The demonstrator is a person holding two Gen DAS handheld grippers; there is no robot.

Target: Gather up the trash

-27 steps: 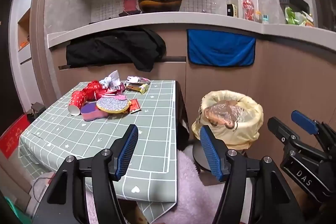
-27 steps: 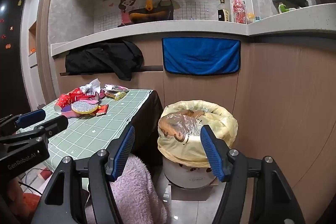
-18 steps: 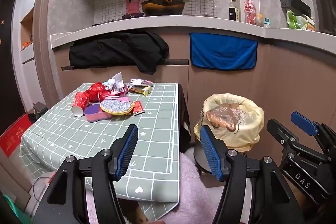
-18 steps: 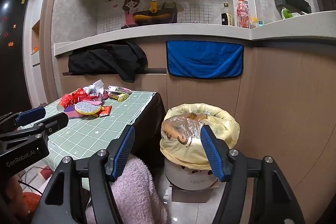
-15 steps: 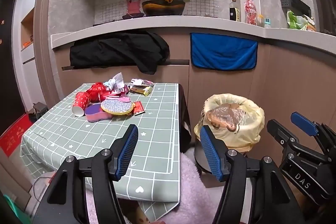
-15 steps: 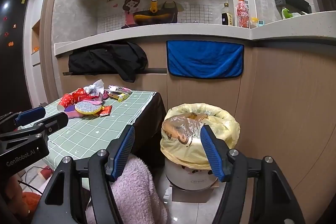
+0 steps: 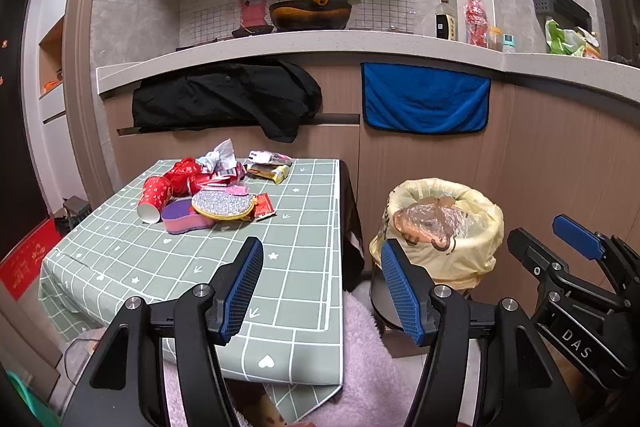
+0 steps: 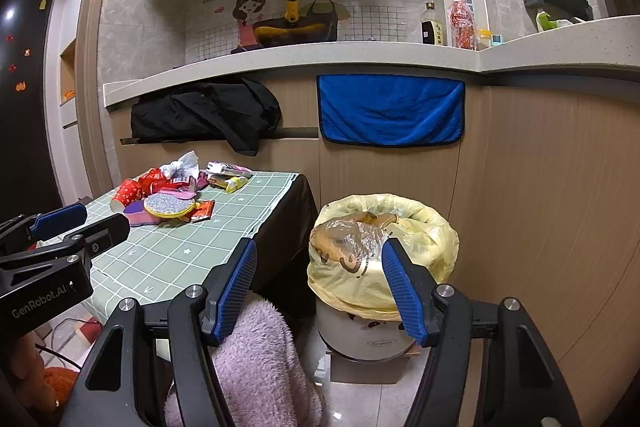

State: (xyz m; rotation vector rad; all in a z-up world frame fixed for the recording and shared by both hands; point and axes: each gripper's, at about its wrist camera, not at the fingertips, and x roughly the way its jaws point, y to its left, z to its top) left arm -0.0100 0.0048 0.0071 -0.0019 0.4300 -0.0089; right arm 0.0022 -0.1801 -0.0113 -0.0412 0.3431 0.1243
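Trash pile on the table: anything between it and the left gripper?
Nothing visible. Only bare green tablecloth lies between the open left gripper and the trash pile, which sits at the table's far end.

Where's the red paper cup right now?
The red paper cup lies on its side at the trash pile's left end, beside the purple sponge.

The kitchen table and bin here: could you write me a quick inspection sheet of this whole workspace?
Surface: table under green checked cloth, near part bare.
Job's things: red paper cup on its side, wrappers, crumpled paper, heaped at the far end; yellow-lined trash bin beside the table, already holding a bag.
Clutter: glittery pouch, purple sponge.
Grippers: left gripper and right gripper open, empty.
Cables: thin cable on the floor.
Surroundings: blue towel, black jacket, counter bottles.
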